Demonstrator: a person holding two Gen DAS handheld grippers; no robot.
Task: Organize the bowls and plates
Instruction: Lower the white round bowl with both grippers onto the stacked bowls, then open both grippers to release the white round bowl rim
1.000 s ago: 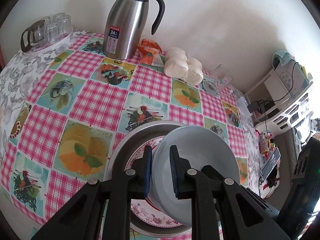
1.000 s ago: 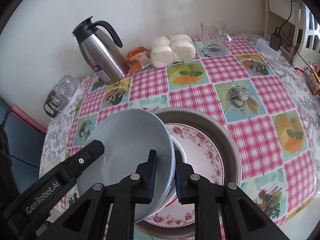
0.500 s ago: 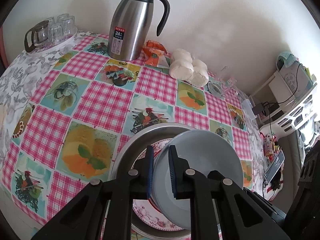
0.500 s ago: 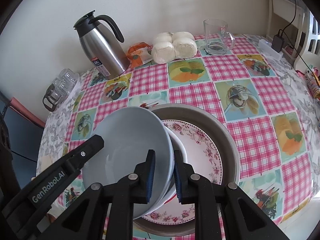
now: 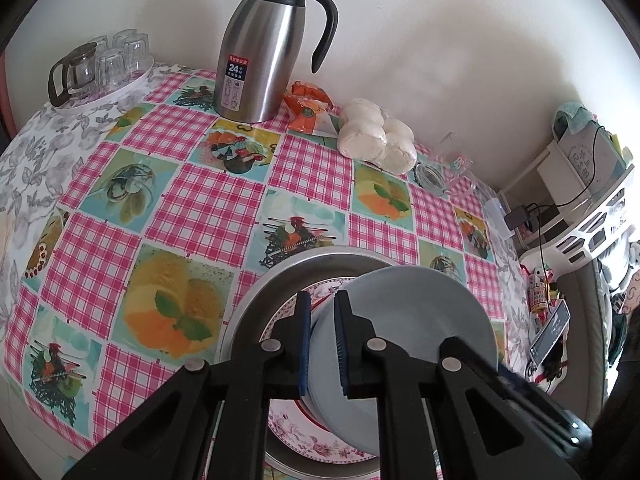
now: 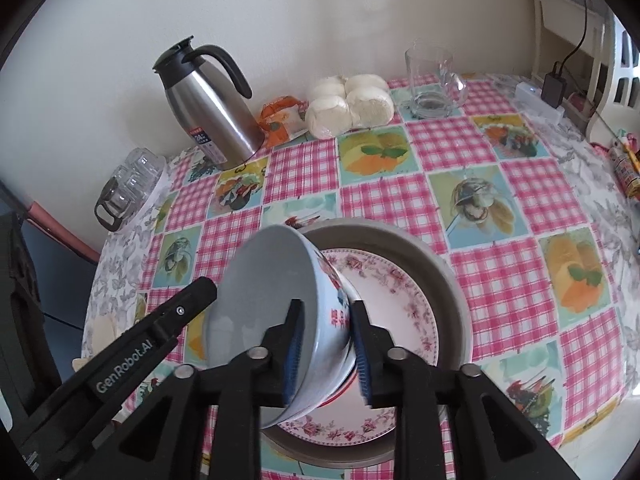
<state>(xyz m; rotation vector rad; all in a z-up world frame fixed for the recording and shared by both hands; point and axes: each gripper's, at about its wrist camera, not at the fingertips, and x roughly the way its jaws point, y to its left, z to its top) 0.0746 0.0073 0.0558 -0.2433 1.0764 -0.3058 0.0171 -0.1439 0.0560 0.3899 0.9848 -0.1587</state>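
Plainly, the bowl (image 6: 276, 304) hangs tilted above the plate (image 6: 396, 300), which lies inside the metal pan (image 6: 452, 276) on the checked table (image 6: 384, 200). From the right wrist, the bowl's grey inside faces eleven o'clock and its painted outer wall faces the plate. The right gripper (image 6: 326, 350) straddles the bowl's near rim; its jaws have just been opening, and they stand apart, the inner pad lying against the grey inside while the outer pad sits clear of the painted wall. At eight o'clock in that view the left gripper's finger (image 6: 160, 336) reaches to the bowl's far rim, though the contact itself is hidden.

From the left wrist the grip is clear: the left gripper (image 5: 322, 344) is clamped on the bowl's (image 5: 408, 320) rim, one pad inside and one outside, with the plate (image 5: 288, 428) and pan (image 5: 256, 304) beneath. Only this view shows the painted wall as hidden and the grey inside turned toward two o'clock.

Each view shows the steel jug (image 5: 264, 48) at twelve o'clock by the wall, the buns (image 5: 372, 136) beside it and the orange packet (image 5: 308, 108) between them. The glass mug (image 6: 432, 80) stands clear in the right view at one o'clock. A tray of glasses (image 5: 100, 68) shows well at ten o'clock in the left view.
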